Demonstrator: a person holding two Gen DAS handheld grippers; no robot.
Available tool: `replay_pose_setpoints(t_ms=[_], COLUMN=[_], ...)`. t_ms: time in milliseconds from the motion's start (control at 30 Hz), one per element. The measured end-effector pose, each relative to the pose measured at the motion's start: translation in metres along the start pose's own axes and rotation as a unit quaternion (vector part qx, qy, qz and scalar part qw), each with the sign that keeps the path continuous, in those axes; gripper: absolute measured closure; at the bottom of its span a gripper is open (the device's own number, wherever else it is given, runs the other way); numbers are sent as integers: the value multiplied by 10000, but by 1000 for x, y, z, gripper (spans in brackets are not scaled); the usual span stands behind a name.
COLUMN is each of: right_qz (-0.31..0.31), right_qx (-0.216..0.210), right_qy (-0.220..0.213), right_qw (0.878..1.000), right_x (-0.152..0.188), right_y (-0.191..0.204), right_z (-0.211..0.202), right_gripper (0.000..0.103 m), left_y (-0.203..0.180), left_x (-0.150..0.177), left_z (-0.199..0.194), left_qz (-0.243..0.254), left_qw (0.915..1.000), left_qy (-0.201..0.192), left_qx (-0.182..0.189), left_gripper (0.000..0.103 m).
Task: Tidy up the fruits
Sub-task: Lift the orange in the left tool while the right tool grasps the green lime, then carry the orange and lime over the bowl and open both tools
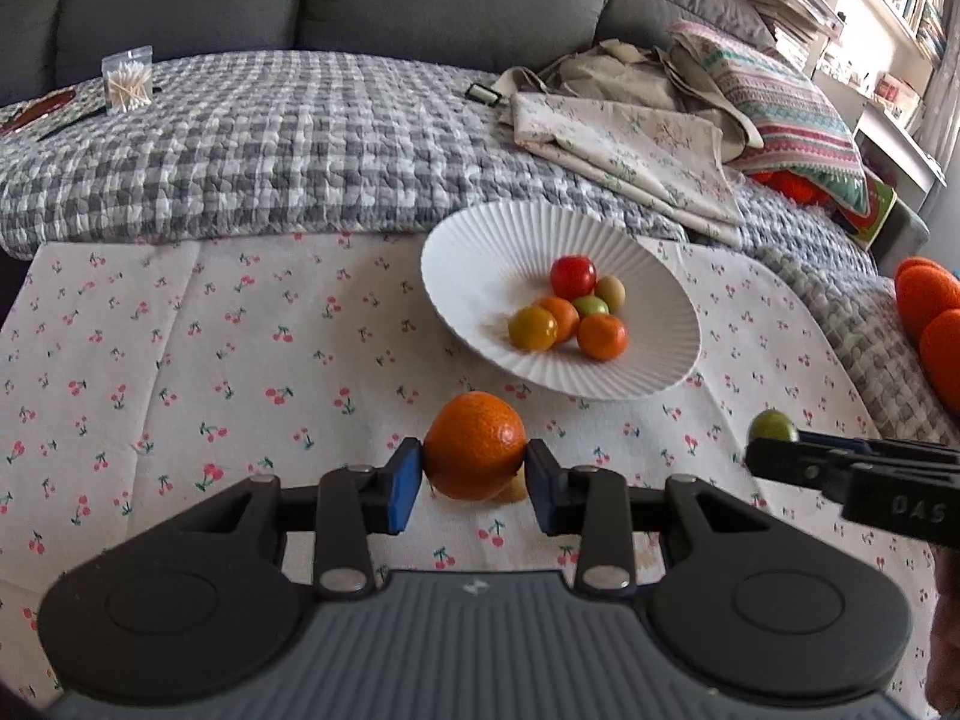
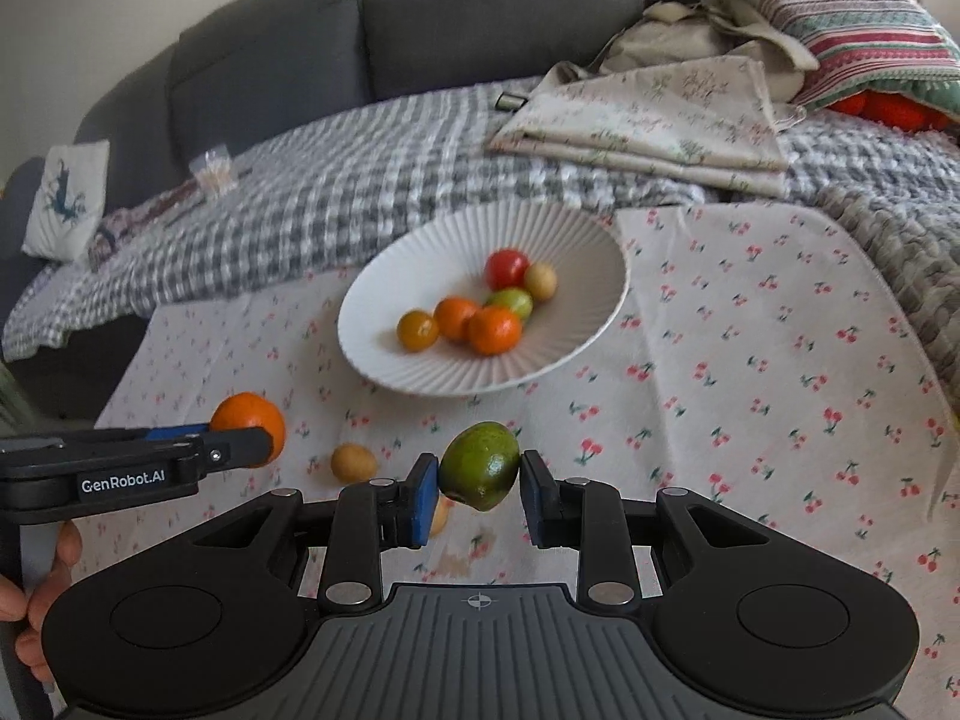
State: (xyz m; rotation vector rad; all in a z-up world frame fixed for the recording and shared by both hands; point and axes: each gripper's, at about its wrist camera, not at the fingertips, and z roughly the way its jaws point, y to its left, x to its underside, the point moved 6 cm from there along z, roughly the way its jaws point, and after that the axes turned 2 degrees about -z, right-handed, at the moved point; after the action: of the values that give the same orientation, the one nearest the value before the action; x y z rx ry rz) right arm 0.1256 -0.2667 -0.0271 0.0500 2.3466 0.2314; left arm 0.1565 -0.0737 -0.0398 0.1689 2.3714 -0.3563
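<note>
L gripper [image 1: 474,468] clamped on orange [image 1: 474,444]. R gripper [image 2: 478,483] clamped on green fruit [image 2: 480,465], clear of cloth [image 2: 750,360]. White bowl [image 2: 390,324] holds 6 fruits.

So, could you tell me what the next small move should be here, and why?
Probably carry the right tool forward over the white bowl: it already grips the green fruit clear of the cloth, and the bowl holding the other fruits lies just ahead.

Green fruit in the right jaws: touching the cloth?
Apart. Right wrist view: green fruit hangs clamped in the right gripper, cherry-print cloth visible beneath.
</note>
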Motion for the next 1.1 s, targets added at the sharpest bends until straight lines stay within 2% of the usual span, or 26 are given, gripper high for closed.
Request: replay_pose_setpoints(t_ms=[467,700,933,1100], right_qz=[320,409,367,235], right_qx=[-26,-83,-140,-32], right_qy=[-485,-634,-540,-482], right_qw=[9983,9971,9978,9986], right_x=[-26,-38,-42,-47], right_y=[-26,-34,-39,-35], right_z=[-13,0,22,46], right_gripper=[75,75,75,75], left_y=[-8,-14,-9,-12], left_x=[-28,-43,-57,-63], left_z=[1,25,57,78], left_qz=[4,100,73,191], left_qw=[9988,9985,9988,9989], left_qy=[-455,-502,-466,-422], left_qx=[189,208,132,108], left_gripper=[67,67,67,67])
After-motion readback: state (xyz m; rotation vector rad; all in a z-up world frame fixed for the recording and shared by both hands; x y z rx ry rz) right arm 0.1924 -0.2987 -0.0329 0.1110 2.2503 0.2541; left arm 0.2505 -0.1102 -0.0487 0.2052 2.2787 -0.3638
